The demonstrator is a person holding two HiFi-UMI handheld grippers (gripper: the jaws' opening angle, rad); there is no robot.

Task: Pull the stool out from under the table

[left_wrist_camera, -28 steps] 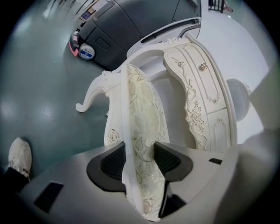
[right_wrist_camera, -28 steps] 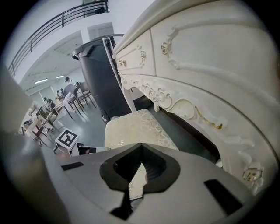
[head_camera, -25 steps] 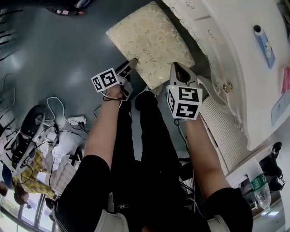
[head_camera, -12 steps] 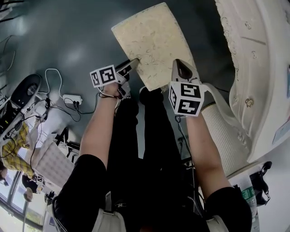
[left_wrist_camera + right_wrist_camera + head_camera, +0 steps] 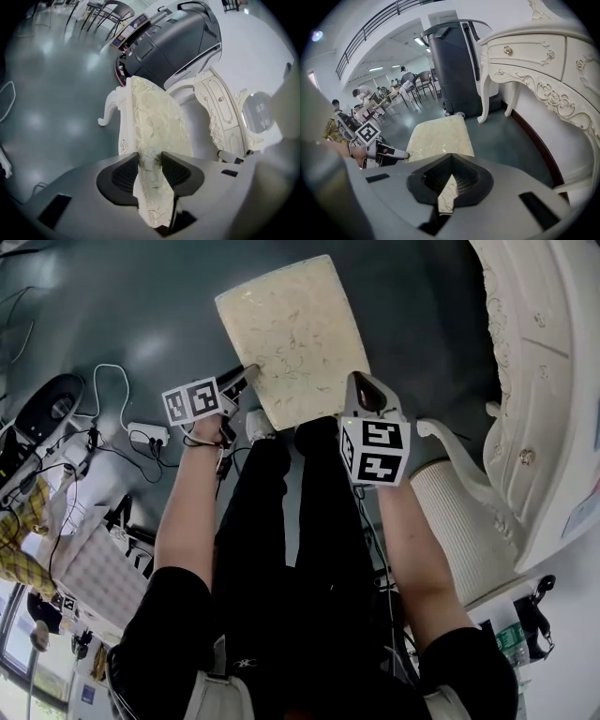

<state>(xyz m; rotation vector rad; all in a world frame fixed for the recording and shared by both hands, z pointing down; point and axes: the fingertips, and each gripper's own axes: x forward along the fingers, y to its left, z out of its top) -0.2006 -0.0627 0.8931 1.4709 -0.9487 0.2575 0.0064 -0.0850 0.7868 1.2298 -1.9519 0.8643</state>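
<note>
1. cream floral upholstery covers the seat of the stool (image 5: 286,338), which stands on the grey floor (image 5: 112,306) in the open, fully clear of the table (image 5: 553,381).
2. white carved table sits to the person's right, apart from the stool; in the right gripper view its legs stand beyond and beside the seat.
3. near edge of the seat lies just ahead of the person's black-clad legs (image 5: 281,521).
4. left gripper (image 5: 150,168): jaws are closing on the near left edge of the seat; the padded fabric is between them, with both pads against it.
5. right gripper (image 5: 451,180): clenched on the near right corner of the seat; a thin fold of the fabric is pinched between jaws that are almost together.
6. both grippers are held at the same near edge, one at each corner.
</note>
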